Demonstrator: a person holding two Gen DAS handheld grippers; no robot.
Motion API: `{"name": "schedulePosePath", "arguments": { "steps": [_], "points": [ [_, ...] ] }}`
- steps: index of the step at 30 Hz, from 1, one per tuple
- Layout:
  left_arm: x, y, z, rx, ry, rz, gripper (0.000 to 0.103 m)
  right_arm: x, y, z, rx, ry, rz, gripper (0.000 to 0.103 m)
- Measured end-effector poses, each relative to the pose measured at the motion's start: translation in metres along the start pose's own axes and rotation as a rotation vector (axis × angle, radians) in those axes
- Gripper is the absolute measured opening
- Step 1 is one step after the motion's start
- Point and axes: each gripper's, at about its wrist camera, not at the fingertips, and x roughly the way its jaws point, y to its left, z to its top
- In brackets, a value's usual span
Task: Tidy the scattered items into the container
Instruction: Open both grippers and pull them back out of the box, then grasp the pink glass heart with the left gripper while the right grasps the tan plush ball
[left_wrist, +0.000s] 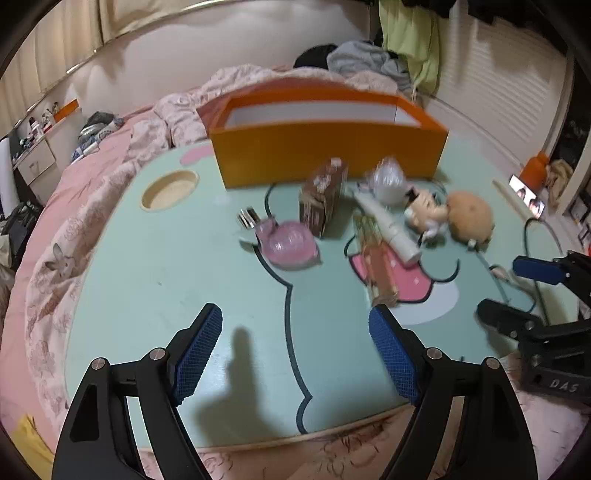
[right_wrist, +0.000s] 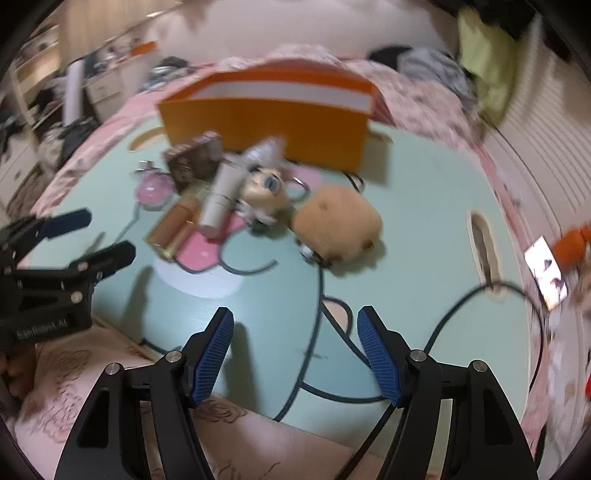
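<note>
Left wrist view shows both tongs (right pair too) empty and spread, every item outside the box.

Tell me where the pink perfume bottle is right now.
In the left wrist view the pink perfume bottle lies on the table, left of the brown box, in front of the orange container.

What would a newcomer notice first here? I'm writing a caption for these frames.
The big orange box at the far side of the mint-green table catches the eye first. Just in front of it lies a cluster of small things, notably a pink perfume bottle and a tan plush toy. Both grippers hover empty near the table's front edge.
</note>
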Motion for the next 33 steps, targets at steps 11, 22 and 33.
{"name": "schedulePosePath", "arguments": {
  "steps": [11, 22, 33],
  "points": [
    [0.016, 0.004, -0.006, -0.032, -0.001, -0.019, 0.103, 0.008, -0.004, -0.004, 0.059, -0.003, -0.022, 0.103],
    [0.004, 0.028, -0.002, -0.144, -0.048, -0.117, 0.102, 0.009, -0.006, -0.006, 0.06, -0.007, -0.016, 0.103],
    [0.034, 0.02, 0.037, -0.055, -0.021, -0.025, 0.053, 0.009, -0.007, -0.006, 0.06, -0.01, -0.015, 0.103]
  ]
}}
